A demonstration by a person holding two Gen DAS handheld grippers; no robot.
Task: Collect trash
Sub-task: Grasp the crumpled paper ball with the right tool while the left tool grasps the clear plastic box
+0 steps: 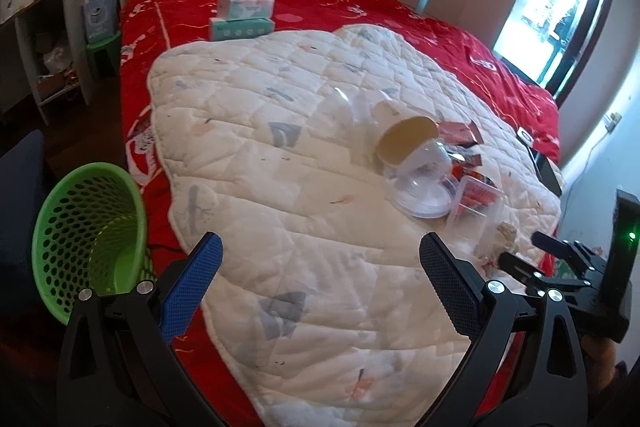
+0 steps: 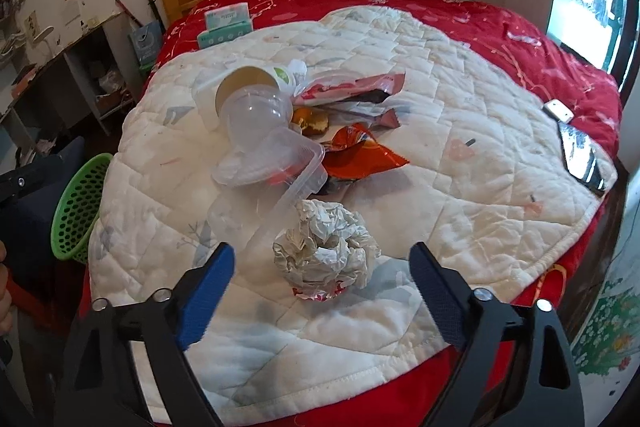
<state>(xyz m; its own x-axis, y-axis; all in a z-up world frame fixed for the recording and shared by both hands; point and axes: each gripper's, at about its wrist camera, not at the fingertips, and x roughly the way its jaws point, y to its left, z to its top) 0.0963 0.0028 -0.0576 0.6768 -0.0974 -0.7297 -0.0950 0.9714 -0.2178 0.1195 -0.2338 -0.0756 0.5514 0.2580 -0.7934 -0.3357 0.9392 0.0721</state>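
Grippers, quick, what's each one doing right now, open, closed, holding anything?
Left gripper: open, empty, over the white quilted blanket.
Right gripper: open, holding nothing; the crumpled white paper wrapper ball lies just ahead between its fingers.

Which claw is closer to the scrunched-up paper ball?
Right. The right claw is open just in front of the paper ball, which sits between its tips. The left claw is off to the side, nearer the green basket.

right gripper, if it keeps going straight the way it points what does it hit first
Most likely the crumpled paper wad: it lies between the open right gripper fingers' line, just ahead on the white quilt. Depth is unclear, so the clear plastic container might brush the left finger.
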